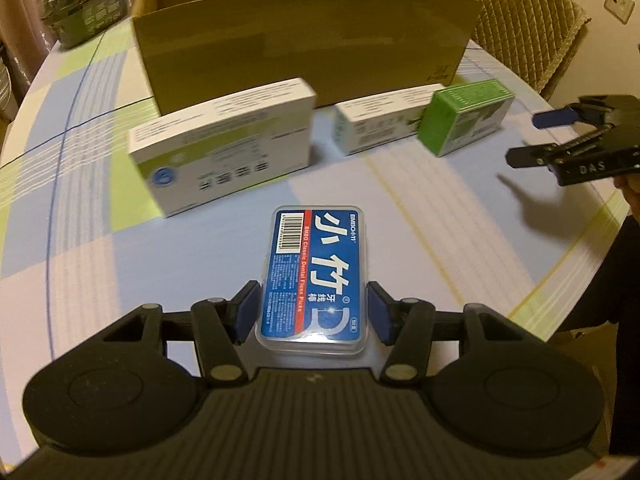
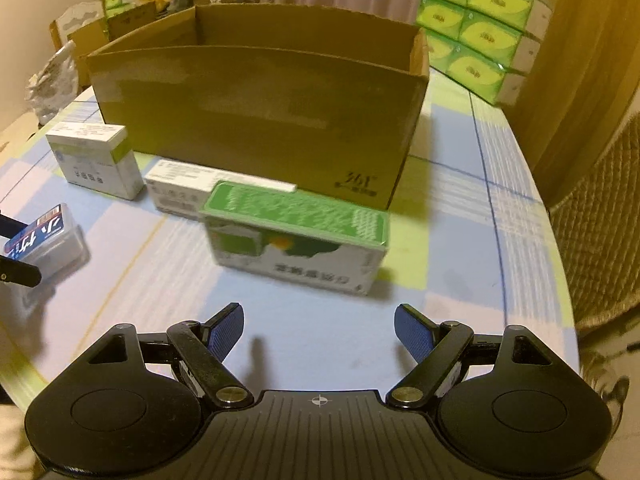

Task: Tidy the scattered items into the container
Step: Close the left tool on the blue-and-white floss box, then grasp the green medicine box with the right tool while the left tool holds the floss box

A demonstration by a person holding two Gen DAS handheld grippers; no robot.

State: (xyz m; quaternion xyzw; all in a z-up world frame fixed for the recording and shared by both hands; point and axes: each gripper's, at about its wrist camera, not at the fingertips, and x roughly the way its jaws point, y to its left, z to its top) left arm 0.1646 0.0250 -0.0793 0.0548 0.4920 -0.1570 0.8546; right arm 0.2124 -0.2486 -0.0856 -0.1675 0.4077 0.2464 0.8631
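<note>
My left gripper [image 1: 313, 308] is shut on a clear floss-pick case with a blue label [image 1: 316, 272], its pads pressing both long sides. The case also shows at the left of the right wrist view [image 2: 42, 240]. My right gripper [image 2: 319, 320] is open and empty, just short of a green-topped box [image 2: 296, 236]; it shows at the right of the left wrist view [image 1: 532, 136]. An open cardboard box [image 1: 304, 48] stands behind the items, also in the right wrist view [image 2: 260, 108]. A large white box [image 1: 224, 148], a slim white box [image 1: 380, 124] and the green box [image 1: 464, 120] lie before it.
The round table has a checked blue, green and white cloth [image 2: 460, 200]. A stack of green tissue packs [image 2: 480, 32] stands at the far right. A dark package [image 1: 80, 4] sits far left. A wicker chair [image 1: 524, 20] stands beyond the table edge.
</note>
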